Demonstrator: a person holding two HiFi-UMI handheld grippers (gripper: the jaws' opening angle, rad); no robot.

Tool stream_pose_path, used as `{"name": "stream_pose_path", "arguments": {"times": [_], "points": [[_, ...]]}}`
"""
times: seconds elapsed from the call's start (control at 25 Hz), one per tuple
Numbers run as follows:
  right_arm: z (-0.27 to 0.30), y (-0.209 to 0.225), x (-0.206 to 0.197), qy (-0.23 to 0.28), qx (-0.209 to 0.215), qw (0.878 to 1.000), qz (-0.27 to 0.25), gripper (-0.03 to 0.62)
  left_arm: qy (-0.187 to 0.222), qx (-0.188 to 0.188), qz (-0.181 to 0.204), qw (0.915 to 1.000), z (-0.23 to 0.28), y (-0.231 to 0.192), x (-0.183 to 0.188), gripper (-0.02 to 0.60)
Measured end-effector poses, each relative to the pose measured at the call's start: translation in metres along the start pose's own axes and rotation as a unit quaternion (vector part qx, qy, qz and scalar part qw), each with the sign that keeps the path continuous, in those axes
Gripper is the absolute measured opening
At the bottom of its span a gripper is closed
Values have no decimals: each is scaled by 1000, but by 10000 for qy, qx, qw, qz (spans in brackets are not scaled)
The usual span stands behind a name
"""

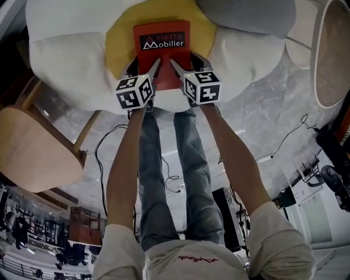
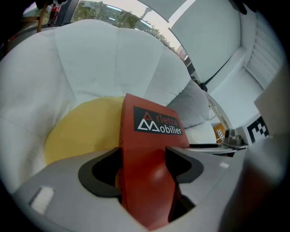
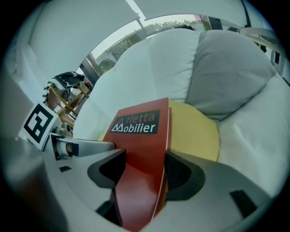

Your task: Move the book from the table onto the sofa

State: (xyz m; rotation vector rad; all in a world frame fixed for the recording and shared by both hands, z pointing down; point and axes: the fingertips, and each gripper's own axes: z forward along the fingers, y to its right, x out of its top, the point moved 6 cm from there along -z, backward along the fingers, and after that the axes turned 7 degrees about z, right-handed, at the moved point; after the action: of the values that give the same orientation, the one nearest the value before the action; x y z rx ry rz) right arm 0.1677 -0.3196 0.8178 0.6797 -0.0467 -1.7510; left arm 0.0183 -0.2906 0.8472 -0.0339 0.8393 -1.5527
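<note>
A red book [image 1: 162, 46] with a dark "Mobilier" label is held over the yellow seat cushion [image 1: 121, 41] of a white sofa [image 1: 65, 60]. My left gripper [image 1: 155, 70] is shut on the book's near left edge, and my right gripper [image 1: 176, 68] is shut on its near right edge. In the left gripper view the book [image 2: 147, 154] fills the gap between the jaws, with the yellow cushion [image 2: 81, 131] behind it. The right gripper view shows the book [image 3: 140, 154] clamped the same way, the cushion [image 3: 195, 131] to its right. I cannot tell whether the book touches the cushion.
A grey pillow [image 1: 246, 13] lies at the sofa's back right, also in the right gripper view [image 3: 231, 72]. A round wooden table [image 1: 30, 150] stands at the left. Cables [image 1: 109, 164] trail over the marble floor by the person's legs [image 1: 164, 180]. A woven round thing [image 1: 332, 52] is at right.
</note>
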Motion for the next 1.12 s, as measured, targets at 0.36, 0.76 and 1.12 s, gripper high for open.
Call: {"name": "stream_pose_path", "arguments": {"times": [0.36,0.76,1.12], "points": [[3,1,-1,-101,19,9999,-28,278,-160,-112,-98,9998,5,-3,-1,321],[-20,2,8,200,-194,9995,170,278,-45,34,105,9999,-19,-3,5,319],[-55,-22,25,482,-127,9987,-85,278,363,-46,91,9993,-52,19,32,311]]}}
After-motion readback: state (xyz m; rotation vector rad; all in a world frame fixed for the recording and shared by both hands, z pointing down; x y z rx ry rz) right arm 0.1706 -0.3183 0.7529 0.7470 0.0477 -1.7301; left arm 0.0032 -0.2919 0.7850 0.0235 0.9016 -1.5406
